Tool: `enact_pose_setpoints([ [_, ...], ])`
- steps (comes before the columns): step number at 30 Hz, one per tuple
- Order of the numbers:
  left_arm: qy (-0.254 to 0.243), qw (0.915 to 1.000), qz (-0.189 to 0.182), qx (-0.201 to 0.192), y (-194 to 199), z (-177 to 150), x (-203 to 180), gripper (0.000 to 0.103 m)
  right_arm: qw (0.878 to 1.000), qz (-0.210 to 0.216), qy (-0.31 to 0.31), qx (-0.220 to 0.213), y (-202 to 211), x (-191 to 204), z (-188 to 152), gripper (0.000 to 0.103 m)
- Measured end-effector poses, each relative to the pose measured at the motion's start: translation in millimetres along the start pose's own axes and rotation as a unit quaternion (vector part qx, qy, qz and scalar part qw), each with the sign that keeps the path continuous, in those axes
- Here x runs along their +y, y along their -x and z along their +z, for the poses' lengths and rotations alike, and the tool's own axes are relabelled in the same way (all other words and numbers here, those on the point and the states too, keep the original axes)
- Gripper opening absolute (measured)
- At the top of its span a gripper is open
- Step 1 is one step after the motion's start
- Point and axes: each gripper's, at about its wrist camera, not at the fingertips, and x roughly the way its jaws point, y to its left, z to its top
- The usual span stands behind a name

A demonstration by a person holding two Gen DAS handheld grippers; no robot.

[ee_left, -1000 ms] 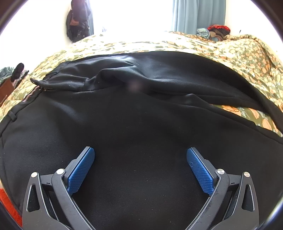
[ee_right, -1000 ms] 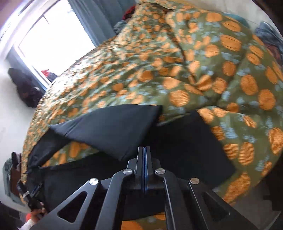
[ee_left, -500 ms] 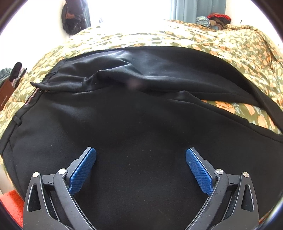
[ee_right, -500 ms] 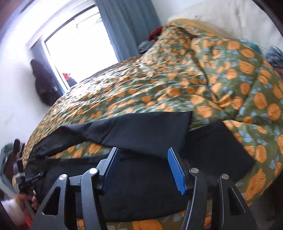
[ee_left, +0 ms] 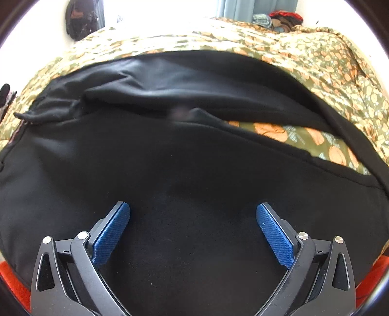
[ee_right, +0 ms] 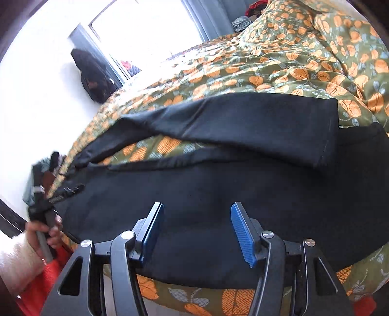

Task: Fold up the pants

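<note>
Black pants (ee_left: 170,165) lie spread across a bed with a green and orange patterned cover (ee_left: 328,63). The two legs run side by side with a strip of cover showing between them. My left gripper (ee_left: 193,218) is open and empty, low over the near leg by the waist end. My right gripper (ee_right: 197,218) is open and empty, just above the near leg (ee_right: 218,189) near the cuffs. The far leg (ee_right: 255,128) lies partly over the near one at its cuff. My left gripper's handle and the hand (ee_right: 42,226) show at the left of the right wrist view.
A bright window (ee_right: 145,29) and grey-blue curtain (ee_right: 214,21) are behind the bed. Dark clothes (ee_right: 93,75) hang on the white wall. A pile of clothes (ee_left: 277,20) sits at the bed's far corner. Something red-orange (ee_right: 48,274) lies below the bed's near edge.
My right gripper opened from shut, letting go of the cloth, and dropped lower toward the near leg. My left gripper stayed open and moved slightly nearer the pants.
</note>
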Motion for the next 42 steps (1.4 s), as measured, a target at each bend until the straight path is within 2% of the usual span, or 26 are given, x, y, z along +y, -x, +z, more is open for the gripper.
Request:
enact_pose_setpoints([
  [2, -0.01, 0.9997, 0.009, -0.018, 0.3, -3.9, -4.0, 0.103, 0.999, 0.033, -0.03, -0.015, 2.7, -2.0, -0.7, 0.08],
  [4, -0.008, 0.9996, 0.011, -0.024, 1.8, -5.6, -5.1, 0.103, 0.997, 0.05, -0.062, -0.002, -6.5, -7.0, -0.3, 0.081],
  [5, -0.008, 0.9996, 0.01, -0.025, 2.3, -6.2, -4.8, 0.103, 0.997, 0.034, -0.074, -0.002, -9.9, -11.6, 1.0, 0.081],
  [7, -0.009, 0.9996, 0.007, -0.027, 3.1, -7.2, -3.9, 0.103, 0.992, -0.016, -0.118, -0.036, -6.9, -28.3, 6.3, 0.081],
  [9, -0.011, 0.9994, 0.007, -0.031, 3.5, -8.7, -3.3, 0.103, 0.976, -0.032, -0.193, -0.091, 7.1, -56.7, 11.2, 0.081],
  [12, -0.013, 0.9992, 0.011, -0.037, 2.1, -8.6, -4.4, 0.103, 0.945, -0.002, -0.296, -0.14, 12.0, -93.0, 13.5, 0.078],
  [13, -0.013, 0.9991, 0.012, -0.038, 3.3, -9.6, -4.0, 0.103, 0.938, 0.001, -0.316, -0.142, 9.4, -100.3, 13.4, 0.074],
  [14, -0.014, 0.9991, 0.014, -0.037, 4.2, -9.9, -3.8, 0.103, 0.935, -0.008, -0.327, -0.138, 5.9, -105.2, 13.6, 0.052],
  [15, -0.014, 0.9992, 0.015, -0.036, 4.7, -9.6, -3.8, 0.103, 0.934, -0.024, -0.334, -0.127, 5.0, -111.2, 14.0, 0.023],
  [16, -0.015, 0.9993, 0.016, -0.031, 5.1, -8.4, -4.4, 0.103, 0.931, -0.035, -0.342, -0.12, 2.9, -116.4, 12.7, 0.017],
  [17, -0.019, 0.9994, 0.018, -0.02, 6.6, -5.8, -5.4, 0.103, 0.929, -0.033, -0.348, -0.12, 2.8, -118.8, 12.2, 0.015],
  [18, -0.026, 0.9995, 0.018, 0.0, 9.5, -0.3, -6.6, 0.102, 0.932, -0.035, -0.34, -0.125, 6.7, -115.2, 14.5, 0.015],
  [19, -0.029, 0.9992, 0.008, 0.026, 13.8, 8.6, -6.3, 0.102, 0.94, -0.038, -0.312, -0.133, 14.6, -107.1, 21.3, 0.015],
  [20, -0.017, 0.9986, -0.022, 0.045, 19.8, 20.8, -4.0, 0.102, 0.948, -0.031, -0.279, -0.146, 29.2, -99.1, 28.0, 0.014],
  [23, 0.068, 0.9883, -0.135, 0.024, 41.8, 69.7, 12.0, 0.102, 0.964, 0.015, -0.192, -0.181, 71.9, -65.4, 42.8, 0.014],
  [26, 0.137, 0.9708, -0.195, 0.029, 25.7, 122.6, 23.5, 0.102, 0.969, 0.048, -0.146, -0.195, 100.4, -39.7, 45.6, 0.014],
  [27, 0.156, 0.9649, -0.207, 0.042, 12.9, 136.9, 27.3, 0.102, 0.969, 0.06, -0.136, -0.197, 107.3, -32.6, 46.2, 0.014],
  [30, 0.203, 0.9534, -0.21, 0.075, -21.6, 164.6, 38.7, 0.102, 0.969, 0.096, -0.107, -0.203, 128.1, -14.6, 45.5, 0.014],
  [33, 0.235, 0.945, -0.213, 0.078, -37.1, 175.5, 50.0, 0.1, 0.966, 0.134, -0.077, -0.209, 152.8, -1.8, 39.0, 0.014],
  [35, 0.248, 0.9408, -0.219, 0.076, -39.8, 175.9, 55.8, 0.086, 0.964, 0.151, -0.059, -0.211, 170.2, 3.6, 30.2, 0.014],
  [36, 0.253, 0.9375, -0.225, 0.081, -41.8, 175.0, 59.3, 0.055, 0.963, 0.157, -0.057, -0.211, 176.7, 3.9, 25.6, 0.014],
  [37, 0.258, 0.9337, -0.231, 0.091, -46.3, 175.0, 62.3, 0.018, 0.962, 0.163, -0.061, -0.209, 180.7, 0.9, 21.3, 0.014],
  [38, 0.263, 0.9299, -0.237, 0.099, -50.4, 170.4, 62.5, 0.005, 0.962, 0.166, -0.066, -0.205, 182.0, -3.8, 18.7, 0.014],
  [39, 0.268, 0.9284, -0.238, 0.099, -49.6, 169.4, 67.8, 0.004, 0.964, 0.163, -0.07, -0.201, 181.4, -9.6, 17.3, 0.014],
  [40, 0.266, 0.931, -0.233, 0.089, -43.1, 169.8, 70.5, 0.004, 0.968, 0.145, -0.071, -0.194, 178.9, -15.6, 16.8, 0.014],
  [42, 0.257, 0.9358, -0.236, 0.05, -15.6, 177.5, 71.0, 0.004, 0.976, 0.104, -0.083, -0.173, 164.8, -29.2, 25.3, 0.014],
])
